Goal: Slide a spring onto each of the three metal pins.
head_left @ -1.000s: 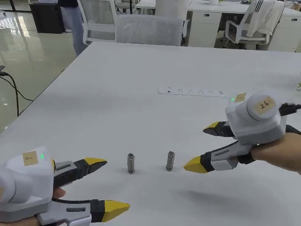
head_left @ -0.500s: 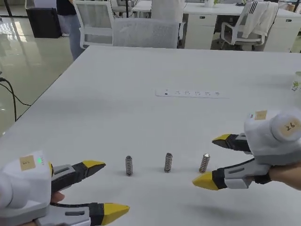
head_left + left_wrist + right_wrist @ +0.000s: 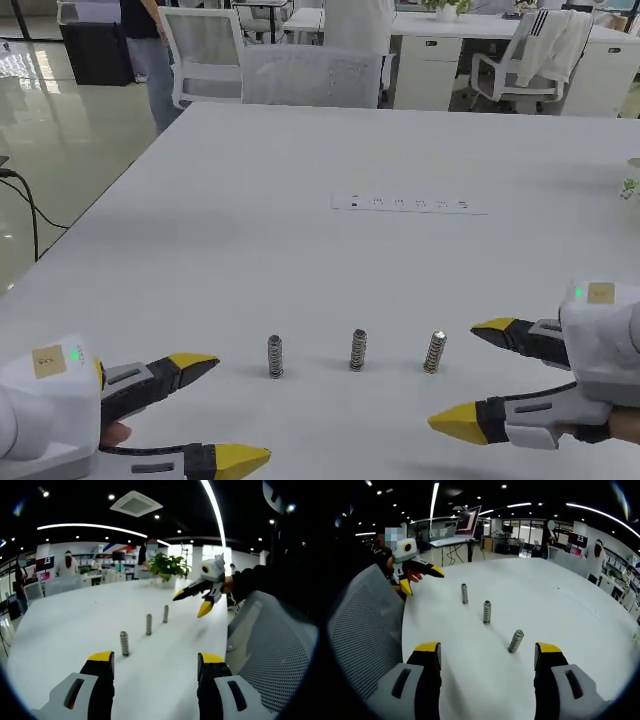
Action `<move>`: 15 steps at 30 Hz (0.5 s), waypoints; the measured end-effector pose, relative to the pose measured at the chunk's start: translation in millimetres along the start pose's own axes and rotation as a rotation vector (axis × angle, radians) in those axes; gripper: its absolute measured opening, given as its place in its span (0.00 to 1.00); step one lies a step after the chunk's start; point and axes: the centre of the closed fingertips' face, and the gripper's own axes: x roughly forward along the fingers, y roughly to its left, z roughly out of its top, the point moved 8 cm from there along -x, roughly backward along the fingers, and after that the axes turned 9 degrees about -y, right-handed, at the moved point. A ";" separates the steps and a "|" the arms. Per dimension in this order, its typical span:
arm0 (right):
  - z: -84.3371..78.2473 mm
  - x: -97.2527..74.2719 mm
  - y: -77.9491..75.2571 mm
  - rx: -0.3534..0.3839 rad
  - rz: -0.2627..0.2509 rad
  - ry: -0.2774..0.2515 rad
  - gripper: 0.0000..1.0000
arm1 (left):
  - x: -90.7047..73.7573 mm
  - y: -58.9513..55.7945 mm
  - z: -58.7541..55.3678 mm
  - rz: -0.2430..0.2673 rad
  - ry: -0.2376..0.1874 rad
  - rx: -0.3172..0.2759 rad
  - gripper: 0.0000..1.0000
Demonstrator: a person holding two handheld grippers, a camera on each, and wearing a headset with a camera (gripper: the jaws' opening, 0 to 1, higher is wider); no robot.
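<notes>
Springs (image 3: pixel 358 350) on a white table (image 3: pixel 300 250), late stage of the task. Nearest the viewer, the left gripper (image 3: pixel 238 408) and the right gripper (image 3: pixel 454 374) hover over the near part of the table. Each has its jaws wide apart with nothing between them, and each is clear of the row. Just beyond, the left spring (image 3: pixel 275 357), the middle spring and the right spring (image 3: pixel 434 352) stand in a line, apart from one another. The first two are upright and the right one leans slightly. The pins cannot be made out inside the coils, but free-standing springs suggest that each is seated on one. All three therefore appear done, with at most the leaning one to straighten. No tray or box holds them; they rest directly on the tabletop. Farther off lies a power strip (image 3: pixel 405 203), then chairs (image 3: pixel 310 70).
</notes>
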 end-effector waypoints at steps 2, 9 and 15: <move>-2.0 -2.7 1.2 0.020 -0.007 -0.016 0.76 | -0.1 -0.7 -0.7 0.002 -0.002 -0.003 0.63; -6.7 -7.1 5.3 0.052 -0.020 -0.043 0.77 | -0.5 -2.4 -2.3 0.012 -0.015 -0.017 0.63; -6.7 -6.4 6.2 0.059 -0.021 -0.048 0.78 | -0.9 -3.3 -3.3 0.022 -0.025 -0.027 0.63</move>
